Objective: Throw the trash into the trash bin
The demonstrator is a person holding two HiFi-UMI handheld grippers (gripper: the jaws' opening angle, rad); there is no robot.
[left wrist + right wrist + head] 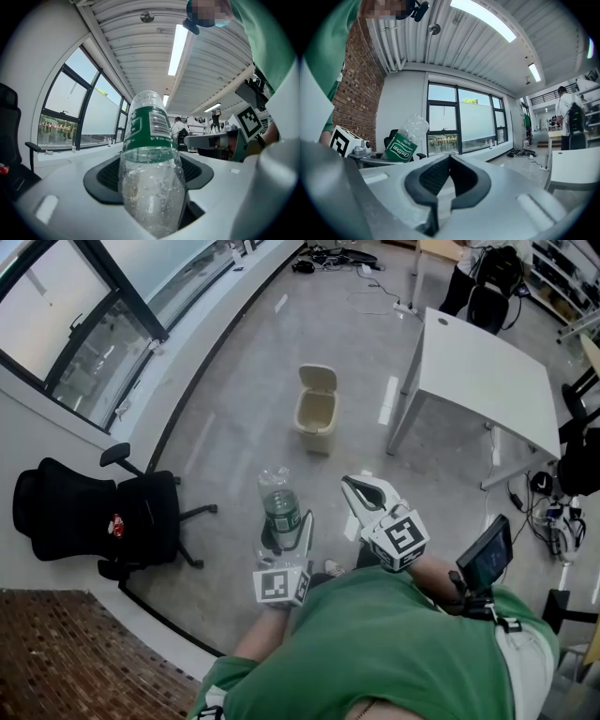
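A clear, empty plastic bottle with a green label stands upright between the jaws of my left gripper, which is shut on its lower body. In the left gripper view the bottle fills the middle, with the pads against both its sides. My right gripper is beside it on the right, shut, with nothing in it. In the right gripper view its fingertips meet, and the bottle shows to the left. A beige trash bin with its lid up stands on the floor some way ahead.
A white table stands to the right of the bin. A black office chair is at the left by the window wall. Cables lie on the floor far ahead, and a person stands at the table's far end.
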